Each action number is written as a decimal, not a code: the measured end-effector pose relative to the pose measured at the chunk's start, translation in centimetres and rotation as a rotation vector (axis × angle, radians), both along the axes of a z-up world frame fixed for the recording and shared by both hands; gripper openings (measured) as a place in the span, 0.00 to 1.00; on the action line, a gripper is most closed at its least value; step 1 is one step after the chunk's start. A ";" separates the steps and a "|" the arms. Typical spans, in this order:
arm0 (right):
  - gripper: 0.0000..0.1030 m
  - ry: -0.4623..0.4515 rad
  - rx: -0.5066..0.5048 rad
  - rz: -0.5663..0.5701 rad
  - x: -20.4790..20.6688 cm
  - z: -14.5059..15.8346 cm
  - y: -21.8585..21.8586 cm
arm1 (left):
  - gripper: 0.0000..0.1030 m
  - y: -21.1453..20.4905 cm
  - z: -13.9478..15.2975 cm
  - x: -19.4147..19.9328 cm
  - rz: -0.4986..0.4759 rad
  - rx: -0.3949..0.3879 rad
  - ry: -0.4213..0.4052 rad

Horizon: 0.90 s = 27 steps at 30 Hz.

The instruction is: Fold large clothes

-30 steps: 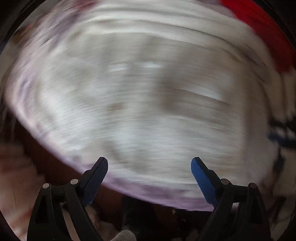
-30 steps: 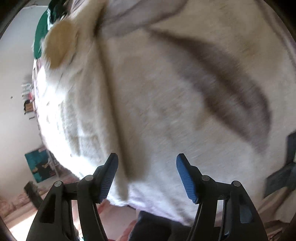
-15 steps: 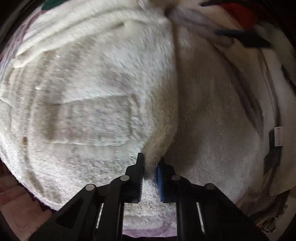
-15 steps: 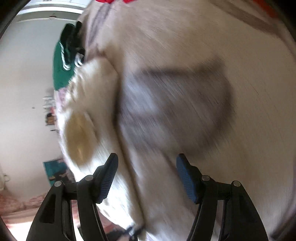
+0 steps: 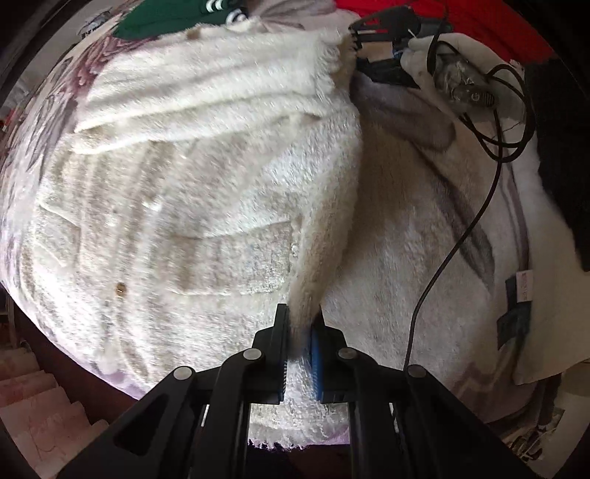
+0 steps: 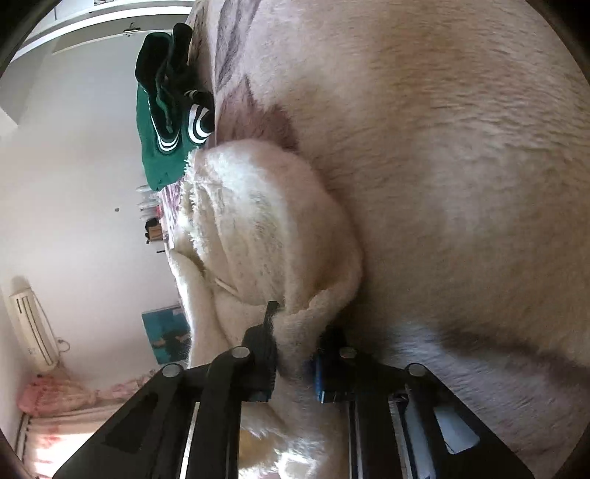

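A large fluffy cream-white garment point(image 5: 206, 206) lies spread on the bed, with a patch pocket and a small brown button. My left gripper point(image 5: 300, 324) is shut on a raised fold of its edge near the hem. My right gripper point(image 6: 295, 331) is shut on another bunched part of the same garment point(image 6: 265, 228). It also shows in the left wrist view at the far end of the fold point(image 5: 372, 48), held by a gloved hand.
A beige fleece blanket point(image 5: 424, 235) covers the bed under the garment. A green garment with white stripes point(image 6: 162, 121) lies at the far end, a red one point(image 5: 479, 25) at the upper right. A black cable point(image 5: 479, 206) trails across the blanket.
Both grippers were open a second ago. The left shut on the garment's fold half a second ago and holds it. The right has since moved in and shut on the garment.
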State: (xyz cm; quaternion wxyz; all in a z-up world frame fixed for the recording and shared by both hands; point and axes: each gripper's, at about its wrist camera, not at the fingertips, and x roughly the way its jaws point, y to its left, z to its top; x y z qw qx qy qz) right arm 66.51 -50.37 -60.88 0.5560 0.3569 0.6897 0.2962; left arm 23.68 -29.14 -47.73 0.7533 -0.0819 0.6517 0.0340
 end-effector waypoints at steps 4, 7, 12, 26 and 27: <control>0.13 -0.019 -0.053 0.012 0.3 3.8 1.8 | 0.07 4.0 2.4 -0.1 0.027 0.004 -0.039; 0.12 -0.055 -0.078 0.071 1.2 8.2 4.3 | 0.07 7.1 4.3 -0.6 0.065 -0.006 -0.068; 0.12 -0.102 -0.140 0.146 1.9 14.1 10.4 | 0.07 13.4 4.4 -0.8 0.133 -0.051 -0.101; 0.12 -0.124 -0.365 0.266 0.6 16.6 40.9 | 0.07 39.4 1.8 -4.9 0.388 -0.296 -0.146; 0.12 -0.119 -0.387 0.273 0.4 16.2 43.0 | 0.07 41.5 1.0 -5.1 0.393 -0.303 -0.140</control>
